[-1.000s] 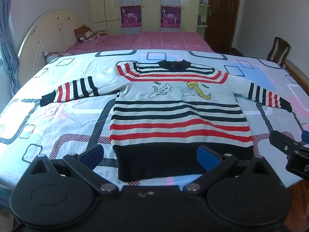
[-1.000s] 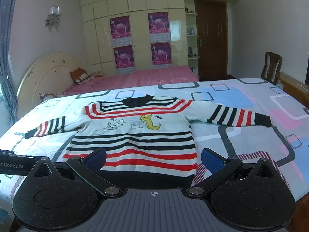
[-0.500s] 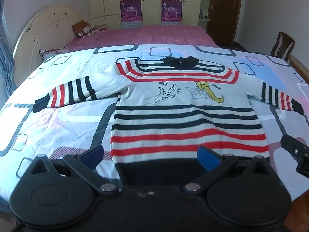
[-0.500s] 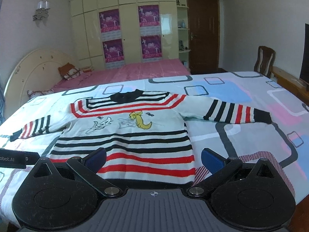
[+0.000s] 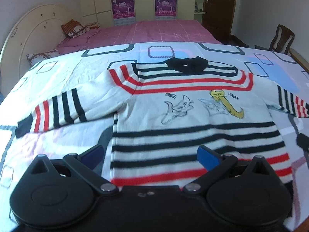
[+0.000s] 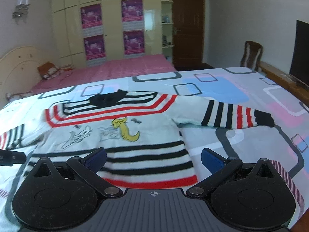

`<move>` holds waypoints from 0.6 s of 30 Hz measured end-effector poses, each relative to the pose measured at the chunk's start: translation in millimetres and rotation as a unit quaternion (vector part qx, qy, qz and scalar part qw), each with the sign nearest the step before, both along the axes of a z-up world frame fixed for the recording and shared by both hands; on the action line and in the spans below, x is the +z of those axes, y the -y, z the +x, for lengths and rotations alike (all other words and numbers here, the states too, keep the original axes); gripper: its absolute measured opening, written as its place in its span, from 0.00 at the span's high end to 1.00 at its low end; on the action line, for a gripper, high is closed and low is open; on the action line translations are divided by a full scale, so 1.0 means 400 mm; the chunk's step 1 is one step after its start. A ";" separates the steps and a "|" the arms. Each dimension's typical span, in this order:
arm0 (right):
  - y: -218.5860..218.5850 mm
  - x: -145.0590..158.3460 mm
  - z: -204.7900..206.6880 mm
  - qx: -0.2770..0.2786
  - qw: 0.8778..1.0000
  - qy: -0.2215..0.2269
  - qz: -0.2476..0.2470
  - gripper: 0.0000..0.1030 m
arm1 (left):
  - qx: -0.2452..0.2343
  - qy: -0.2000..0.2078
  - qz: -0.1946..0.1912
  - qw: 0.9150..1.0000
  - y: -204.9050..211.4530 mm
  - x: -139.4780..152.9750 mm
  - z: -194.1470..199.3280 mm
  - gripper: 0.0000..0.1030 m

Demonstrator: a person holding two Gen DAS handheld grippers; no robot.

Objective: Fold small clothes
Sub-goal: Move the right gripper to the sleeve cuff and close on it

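Left wrist view puts your left gripper (image 5: 150,154) low over the bottom part of the striped sweater (image 5: 193,119), its blue-padded fingers (image 5: 207,157) spread wide with nothing between them; one pad hangs over the patterned bedcover (image 5: 58,71) just off the sweater's side edge, the other over the striped body. You have the sweater lying flat and face up on the bedcover, black collar (image 5: 186,64) at the far end, both sleeves stretched out to the sides, and two cat drawings across the chest. From the right wrist view your right gripper (image 6: 153,159) is also wide apart and empty, straddling the sweater's (image 6: 115,135) other side edge: one pad (image 6: 95,159) above the stripes, the other above the bedcover (image 6: 222,83). The sleeve (image 6: 231,116) on that side runs outward, ending in a black cuff. At the left edge of that view a dark piece of your other gripper shows. Whether either gripper touches the fabric, you cannot tell from these views. Beyond the bedcover lie a pink bed (image 6: 115,67), a wardrobe with purple posters (image 6: 112,27), a brown door (image 6: 188,29) and a wooden chair (image 6: 252,55).
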State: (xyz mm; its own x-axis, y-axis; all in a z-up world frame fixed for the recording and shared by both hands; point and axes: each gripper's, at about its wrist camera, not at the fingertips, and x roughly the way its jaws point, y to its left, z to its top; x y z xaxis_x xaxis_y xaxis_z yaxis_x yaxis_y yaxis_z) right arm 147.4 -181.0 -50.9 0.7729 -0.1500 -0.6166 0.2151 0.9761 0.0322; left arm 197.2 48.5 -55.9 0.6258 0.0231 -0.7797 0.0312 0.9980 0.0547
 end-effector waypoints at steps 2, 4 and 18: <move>0.011 -0.006 0.027 -0.008 1.000 0.001 -0.001 0.00 | -0.003 -0.001 0.003 1.000 -0.004 -0.011 0.034 0.00; 0.027 -0.012 0.047 -0.019 1.000 0.001 -0.002 0.00 | -0.005 0.000 0.002 1.000 -0.007 -0.022 0.063 0.00; 0.365 -0.108 0.208 -0.089 0.996 -0.025 -0.001 0.01 | 0.021 -0.013 0.001 1.000 0.090 -0.113 0.228 0.00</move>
State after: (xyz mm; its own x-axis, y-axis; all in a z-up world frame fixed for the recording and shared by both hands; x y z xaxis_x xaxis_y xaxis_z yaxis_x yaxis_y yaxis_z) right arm 230.5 -327.0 -94.0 0.7026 -0.2833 -0.6528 0.3866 0.9221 0.0159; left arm 288.2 12.6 -101.1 0.6030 0.0506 -0.7961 -0.0094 0.9984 0.0563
